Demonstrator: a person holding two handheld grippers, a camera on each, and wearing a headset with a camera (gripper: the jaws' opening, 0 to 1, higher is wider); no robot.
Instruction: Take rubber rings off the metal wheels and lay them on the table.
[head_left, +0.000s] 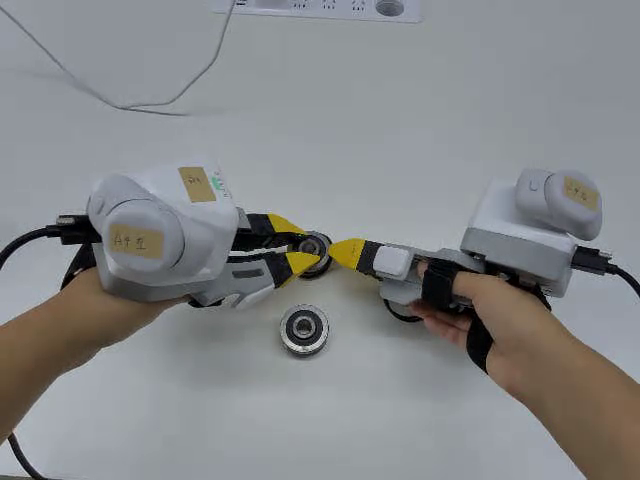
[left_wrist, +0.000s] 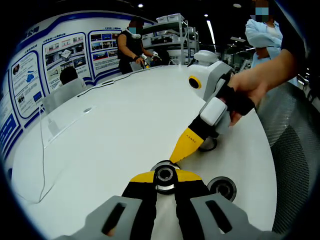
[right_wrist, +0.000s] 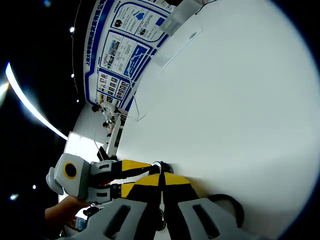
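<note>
Nearest me, at 6 o'clock of the work, a second wheel lies flat on the white worktop. It is apart from both claws, with bare surface all round it. Just beyond it my left claw comes in from 9 o'clock and pinches a metal wheel between its yellow tips, one tip on each side. My right claw comes in from 3 o'clock. Its tips are pressed together into one point that touches the pinched wheel's rim on the 3 o'clock side. Whether it nips any rubber there I cannot tell. Under the right claw's body, at 4 o'clock of the pinched wheel, a black rubber ring lies on the worktop, partly hidden. From 10 round to 2 o'clock the worktop runs open and bare, with plenty of room. Far off at 11 o'clock a grey cable loops across it, and at 12 o'clock a power strip sits at the far edge.
</note>
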